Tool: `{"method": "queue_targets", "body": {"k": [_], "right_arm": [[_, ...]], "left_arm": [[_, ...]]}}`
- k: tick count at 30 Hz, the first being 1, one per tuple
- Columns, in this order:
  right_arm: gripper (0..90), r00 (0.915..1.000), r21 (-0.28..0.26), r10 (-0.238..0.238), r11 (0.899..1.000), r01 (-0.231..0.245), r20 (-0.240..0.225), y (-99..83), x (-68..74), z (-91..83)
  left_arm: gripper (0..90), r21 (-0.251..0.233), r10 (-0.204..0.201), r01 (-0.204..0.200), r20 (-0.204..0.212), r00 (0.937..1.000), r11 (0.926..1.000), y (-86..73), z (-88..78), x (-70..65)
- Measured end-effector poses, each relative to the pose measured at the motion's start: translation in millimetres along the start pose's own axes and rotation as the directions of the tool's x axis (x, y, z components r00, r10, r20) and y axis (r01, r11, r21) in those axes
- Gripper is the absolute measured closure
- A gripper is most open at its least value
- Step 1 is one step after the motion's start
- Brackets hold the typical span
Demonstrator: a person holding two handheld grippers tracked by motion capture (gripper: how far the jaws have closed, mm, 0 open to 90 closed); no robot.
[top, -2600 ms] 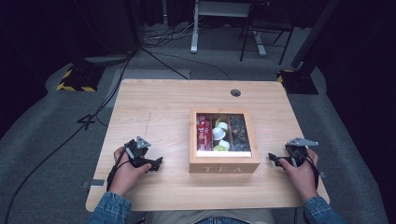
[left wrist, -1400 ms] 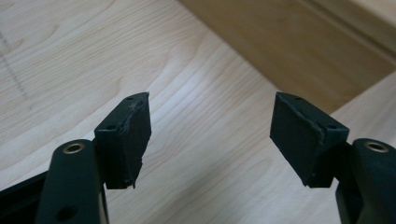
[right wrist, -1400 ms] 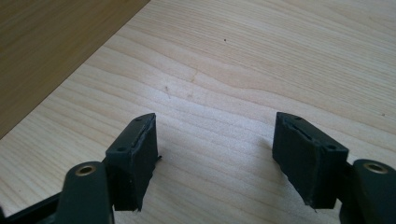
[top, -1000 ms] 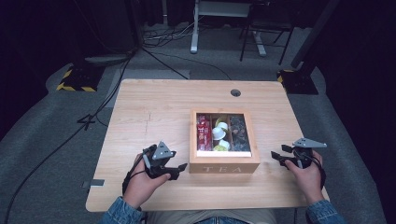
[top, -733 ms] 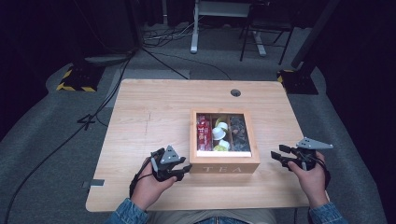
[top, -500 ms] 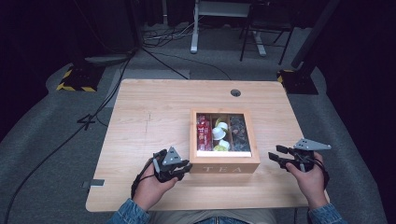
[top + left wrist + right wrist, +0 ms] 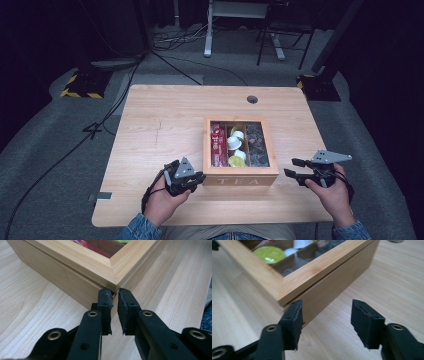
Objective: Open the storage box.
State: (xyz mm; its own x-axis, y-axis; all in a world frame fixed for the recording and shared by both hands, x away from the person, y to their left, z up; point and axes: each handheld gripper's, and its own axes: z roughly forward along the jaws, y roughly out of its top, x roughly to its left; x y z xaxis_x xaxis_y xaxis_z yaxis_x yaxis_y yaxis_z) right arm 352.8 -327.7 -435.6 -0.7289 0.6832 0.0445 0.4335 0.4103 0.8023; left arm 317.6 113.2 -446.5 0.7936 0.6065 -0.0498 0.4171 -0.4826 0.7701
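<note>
Evidently opening the tea box point(image 7: 240, 150), which sits right of centre on the bench point(image 7: 160, 125): the left hand-held gripper point(image 7: 114, 293), jaws just clenched with nothing between them, noses under the lid's near-left corner. Since 1 second ago it slid in against the box. Next: right hand-held gripper point(image 7: 325, 315), released and just opening, needs the other corner; lift evenly.

"TEA" in pale capitals on front wall of wooden box point(image 7: 240, 181), facing person, seen in high view. Red packets point(image 7: 217, 146) inside box carry print, too small to read. No other legible text, number, brand.
</note>
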Motion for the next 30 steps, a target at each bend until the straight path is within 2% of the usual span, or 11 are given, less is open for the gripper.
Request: {"method": "queue_targets", "body": {"k": [3,7,12,17,30], "right_arm": [[39.6,0.9991,0.03,-0.02,0.999,0.021,-0.037,1.5,3.9,0.1],[37.5,0.9962,0.024,-0.05,0.998,0.052,-0.072,5.7,11.6,1.5],[38.8,0.9912,0.003,-0.117,0.993,0.117,-0.062,11.0,22.2,10.1],[37.9,0.9837,-0.002,-0.179,0.984,0.179,-0.016,14.3,27.7,17.6],[37.7,0.9747,-0.045,-0.223,0.974,0.223,0.016,18.2,31.0,16.7]], "left_arm": [[80.2,-0.008,0.004,-0.004,-0.004,1.0,1.0,1.6,-1.7,0.0],[80.4,-0.029,-0.004,0.004,-0.001,1.0,0.9996,3.6,-4.8,0.4],[80.4,-0.038,-0.011,0.011,0.003,0.9999,0.9992,4.9,-6.2,0.8],[80.3,-0.048,-0.009,0.009,0.002,1.0,0.9988,6.0,-7.7,1.3],[78.8,-0.08,-0.019,0.02,0.009,0.9998,0.9966,10.1,-8.4,3.1]]}}
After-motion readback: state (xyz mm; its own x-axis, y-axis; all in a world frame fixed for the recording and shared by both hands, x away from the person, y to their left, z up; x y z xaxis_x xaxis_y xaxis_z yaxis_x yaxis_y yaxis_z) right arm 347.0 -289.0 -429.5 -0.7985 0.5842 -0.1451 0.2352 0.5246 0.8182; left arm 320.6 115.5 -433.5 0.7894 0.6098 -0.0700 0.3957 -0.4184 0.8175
